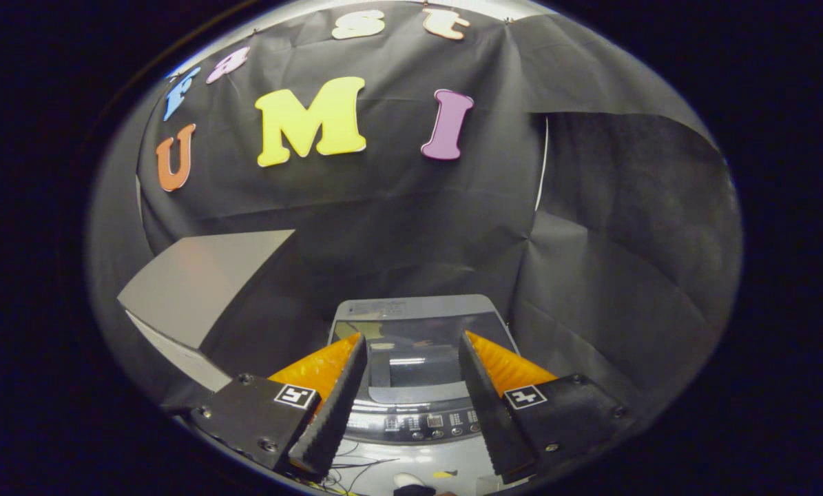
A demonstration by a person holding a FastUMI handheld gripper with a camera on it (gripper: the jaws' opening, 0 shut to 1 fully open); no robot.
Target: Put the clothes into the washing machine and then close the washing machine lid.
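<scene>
Hovering above washing machine [421,386], tool [412,375] released, fingers spread apart, nothing held; machine sits just ahead, between fingers; lid [418,344] looks down, glossy; clothes unseen, so cannot tell whether loaded; judging task near end or unstarted; grey box [198,282] far left.

The floor [411,463] is pale grey. The washing machine [414,386] stands on it, at 12 o'clock from the gripper [411,365], whose fingers hang spread apart above it. Thin dark cables [356,467] trail at the washer's 7 o'clock. A grey box [201,286] sits at its 10 o'clock.
</scene>
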